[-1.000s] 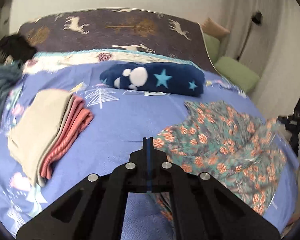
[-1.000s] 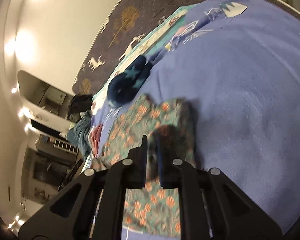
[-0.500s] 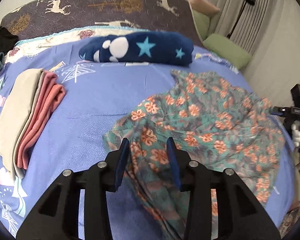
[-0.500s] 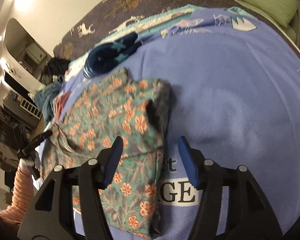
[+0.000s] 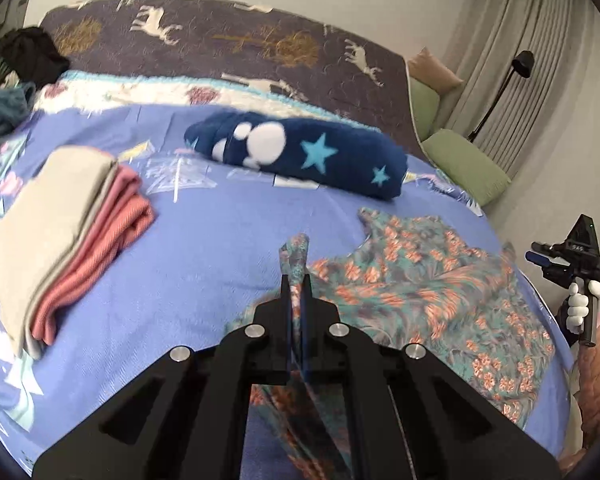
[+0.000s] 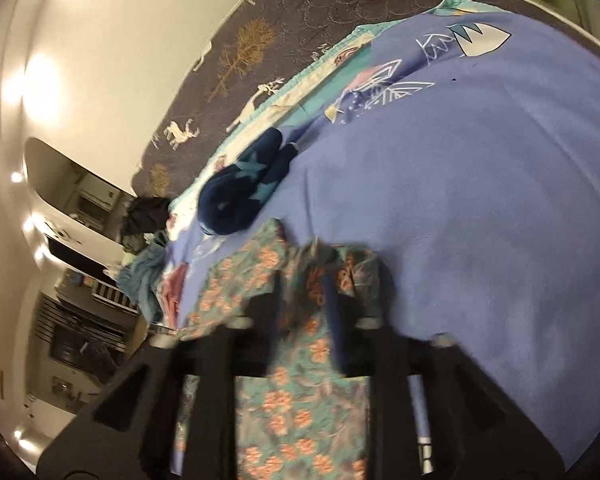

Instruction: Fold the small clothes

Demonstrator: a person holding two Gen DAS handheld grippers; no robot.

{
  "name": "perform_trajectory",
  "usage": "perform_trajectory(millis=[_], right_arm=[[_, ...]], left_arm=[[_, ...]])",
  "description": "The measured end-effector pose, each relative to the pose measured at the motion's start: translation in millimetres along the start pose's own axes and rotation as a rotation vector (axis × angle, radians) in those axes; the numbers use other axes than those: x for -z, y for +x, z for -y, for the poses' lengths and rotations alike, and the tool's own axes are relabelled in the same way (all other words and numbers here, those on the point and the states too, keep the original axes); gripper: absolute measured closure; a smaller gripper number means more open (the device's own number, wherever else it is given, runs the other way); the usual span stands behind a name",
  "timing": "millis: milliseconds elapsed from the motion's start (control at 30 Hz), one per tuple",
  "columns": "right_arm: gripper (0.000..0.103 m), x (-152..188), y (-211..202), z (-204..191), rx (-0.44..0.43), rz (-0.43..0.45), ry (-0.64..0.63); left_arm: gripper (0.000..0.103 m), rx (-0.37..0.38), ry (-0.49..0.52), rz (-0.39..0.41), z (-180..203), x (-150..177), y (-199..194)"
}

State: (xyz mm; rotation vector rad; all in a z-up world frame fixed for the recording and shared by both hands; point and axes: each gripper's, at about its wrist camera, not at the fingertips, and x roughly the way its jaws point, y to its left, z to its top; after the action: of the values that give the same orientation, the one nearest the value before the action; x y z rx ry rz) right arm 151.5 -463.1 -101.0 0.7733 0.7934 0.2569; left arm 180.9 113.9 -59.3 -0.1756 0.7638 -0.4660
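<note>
A teal garment with orange flowers point(image 5: 440, 292) lies spread on the blue bedspread point(image 5: 220, 248) at the right. My left gripper point(image 5: 296, 280) is shut on an edge of this floral garment, and a fold of cloth sticks up past the fingertips. My right gripper point(image 6: 302, 280) is blurred in its own view, with floral cloth point(image 6: 300, 392) between its part-closed fingers. It also shows in the left wrist view point(image 5: 572, 264) at the bed's right edge.
A folded stack of beige and pink clothes point(image 5: 60, 240) lies at the left. A rolled navy star blanket point(image 5: 300, 152) lies across the far middle. A pile of dark clothes point(image 5: 28, 56) sits at the far left corner. Green cushions point(image 5: 464, 164) lie beyond the bed's right side.
Both grippers were open half a second ago. My left gripper has shut on the floral garment's edge, and my right gripper's fingers have come closer together around the cloth.
</note>
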Motion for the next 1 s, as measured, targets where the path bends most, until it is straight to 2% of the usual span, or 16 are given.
perform_trajectory(millis=[100,200,267,367,467,600,633,667,700,733,800,933,1000], right_arm=[[0.061,7,1,-6,0.036,-0.01,-0.102],[0.055,10,8,-13,0.124,-0.038,-0.221],[0.048,7,16,-16,0.146,-0.062,-0.272],[0.041,-8,37,-16,0.165,-0.104,-0.306],[0.039,-23,61,-13,0.193,-0.131,-0.307],[0.039,-33,90,-10,0.205,-0.154,-0.302],[0.05,-33,92,-11,0.198,-0.158,-0.311],[0.078,-32,94,-14,0.176,-0.165,-0.324],[0.093,-30,94,-16,0.153,-0.174,-0.331],[0.097,-29,90,-19,0.14,-0.164,-0.333],[0.097,-28,75,-25,0.127,-0.112,-0.338],[0.098,-28,21,-45,0.018,0.023,-0.338],[0.098,-28,-5,-59,-0.007,0.084,-0.367]], left_arm=[[0.1,0.002,-0.003,-0.021,-5,7,5],[0.1,0.019,-0.016,-0.021,-9,8,6],[0.1,0.027,-0.019,-0.017,-9,8,4],[0.095,0.025,-0.014,-0.026,-6,6,7],[0.091,0.012,-0.015,-0.041,-5,3,13],[0.091,-0.023,-0.03,-0.051,-10,0,21],[0.091,-0.024,-0.039,-0.05,-11,0,22],[0.091,-0.024,-0.043,-0.048,-12,0,22],[0.096,-0.023,-0.044,-0.04,-12,0,21],[0.098,-0.015,-0.042,-0.024,-11,-1,17],[0.098,-0.011,-0.035,0.012,-8,-3,7],[0.098,0.037,-0.029,0.129,7,-11,-31],[0.098,0.053,-0.009,0.18,16,-17,-49]])
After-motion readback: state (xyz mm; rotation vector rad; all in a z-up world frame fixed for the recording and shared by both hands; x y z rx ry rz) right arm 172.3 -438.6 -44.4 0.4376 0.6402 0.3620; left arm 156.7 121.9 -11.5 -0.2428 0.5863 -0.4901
